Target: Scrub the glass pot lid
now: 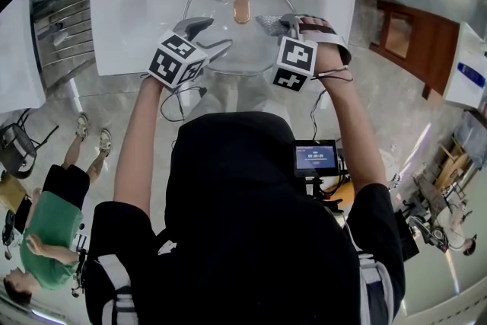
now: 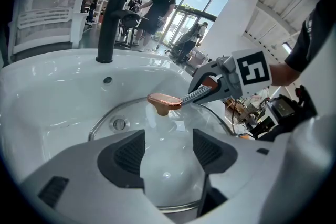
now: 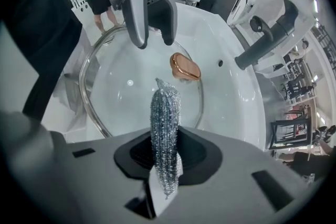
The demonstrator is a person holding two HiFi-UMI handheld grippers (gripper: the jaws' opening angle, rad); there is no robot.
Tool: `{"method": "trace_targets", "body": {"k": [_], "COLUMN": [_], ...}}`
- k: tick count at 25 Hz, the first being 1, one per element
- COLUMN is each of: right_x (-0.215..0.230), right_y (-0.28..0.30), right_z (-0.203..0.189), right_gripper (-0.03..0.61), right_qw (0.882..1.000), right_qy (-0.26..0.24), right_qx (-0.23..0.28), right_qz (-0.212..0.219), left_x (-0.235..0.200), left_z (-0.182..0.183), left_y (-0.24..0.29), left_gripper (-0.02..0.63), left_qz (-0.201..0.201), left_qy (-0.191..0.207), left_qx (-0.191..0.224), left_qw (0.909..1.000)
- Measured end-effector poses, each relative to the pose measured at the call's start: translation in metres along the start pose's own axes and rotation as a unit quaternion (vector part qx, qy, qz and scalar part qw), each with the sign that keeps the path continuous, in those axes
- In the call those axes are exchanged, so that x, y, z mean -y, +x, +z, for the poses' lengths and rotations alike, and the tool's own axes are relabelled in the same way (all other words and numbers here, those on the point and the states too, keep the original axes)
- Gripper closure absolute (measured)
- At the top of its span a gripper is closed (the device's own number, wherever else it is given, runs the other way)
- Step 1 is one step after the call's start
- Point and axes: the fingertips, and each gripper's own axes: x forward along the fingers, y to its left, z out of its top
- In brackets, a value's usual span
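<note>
- Down in the white sink [image 1: 122,19], below the black tap [image 2: 113,13], the bowl is smooth and curved. I judge that anything pushed across it would slide rather than hold its place.
- The glass lid [image 1: 247,49] lies dome up in the middle of the sink, over the drain [image 2: 119,124], with its rim on the sloping bowl. Nothing pins it, so a firm sideways stroke could spin it, rock it or knock it against the sink wall.
- The left tool [image 2: 168,152] has its jaws apart. They straddle the lid at the sink's near edge, with glass between them but not pinched. I cannot tell whether the tips touch it. If scrubbing starts before they close on the rim, the lid is likely to shift. If they close hard, they could slip off the curved glass or chip it.
- The right tool [image 3: 165,155] is clamped on a steel scrubber [image 3: 165,113] and hangs above the right half of the lid.
- Only a narrow, flattened strip of the scrubber sticks out past the jaws. Heavy pressure could fold it or drag it out, and the hard jaws would then scrape the glass.
- The copper-coloured knob [image 3: 185,66] sits at the lid's centre, near the scrubber's tip. A stroke across the middle could snag there and jerk the lid.
</note>
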Motion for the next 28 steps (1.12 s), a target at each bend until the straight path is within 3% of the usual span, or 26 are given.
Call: {"method": "trace_targets", "body": {"k": [16,28], "right_x": [-0.038,-0.032], "right_y": [-0.030,-0.026], "right_z": [0.002,0.001], "right_gripper": [0.511,0.511], "right_qw": [0.999,0.999], "right_qy": [-0.015,-0.007], "right_qx": [-0.004,-0.011], "right_qz": [0.041,0.035], "left_x": [-0.002,-0.001], "left_z": [0.001,0.001], "left_y": [0.000,0.000], "left_gripper": [0.345,0.347], "left_qz": [0.002,0.001], "left_qy": [-0.002,-0.002], "left_qx": [0.001,0.001], "left_qw": [1.0000,1.0000]}}
